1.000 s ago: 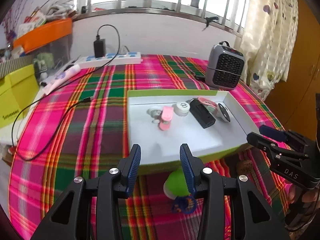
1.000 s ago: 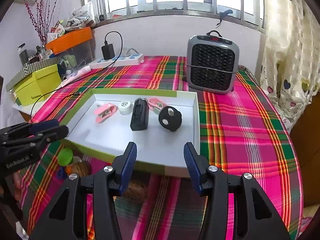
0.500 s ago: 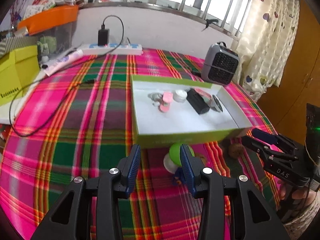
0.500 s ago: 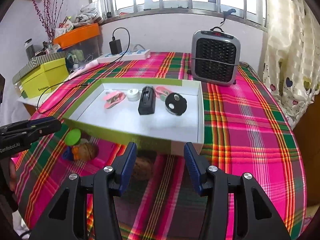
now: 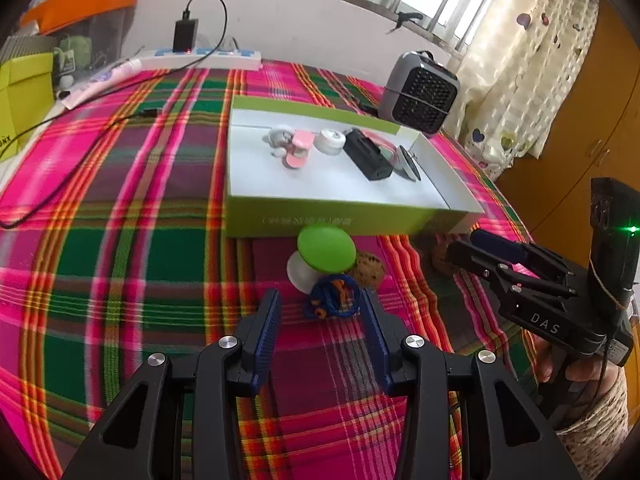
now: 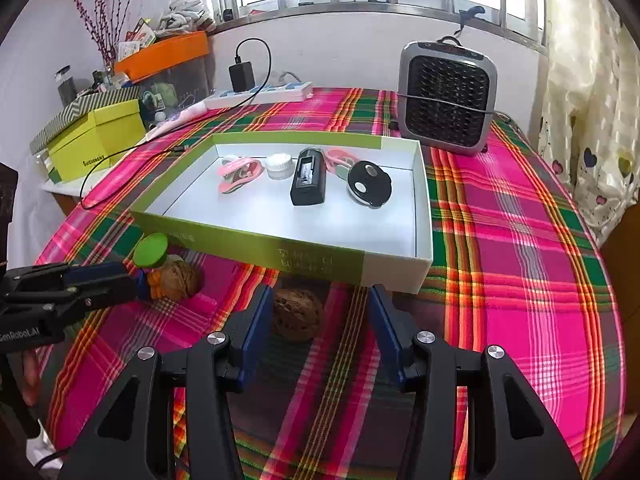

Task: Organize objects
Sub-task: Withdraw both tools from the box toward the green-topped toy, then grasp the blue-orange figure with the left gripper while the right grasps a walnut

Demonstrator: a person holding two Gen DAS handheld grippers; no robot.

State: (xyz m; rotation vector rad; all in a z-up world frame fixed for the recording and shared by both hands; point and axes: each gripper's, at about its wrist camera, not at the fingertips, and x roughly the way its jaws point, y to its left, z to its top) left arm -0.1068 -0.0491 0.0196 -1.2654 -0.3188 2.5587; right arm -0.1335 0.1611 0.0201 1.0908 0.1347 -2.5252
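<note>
Since the loose things lie on the bench [image 6: 520, 240] in front of the box [image 6: 304, 254], the step in hand looks like two pick-ups, one per side; the box sits just beyond both tools, its near wall close behind the targets, so each approach should come down steeply and not push things under that wall; the right hand-held gripper [image 6: 316, 320] stands released with a walnut [image 6: 297, 314] between its jaws but nearer the left finger, so centre it before closing; the left hand-held gripper [image 5: 320, 314] is also released, with a blue cord bundle [image 5: 334, 296] between its tips, a green-capped toy [image 5: 326, 249] just beyond; a second walnut [image 5: 368, 269] touches that bundle, so close gently.
</note>
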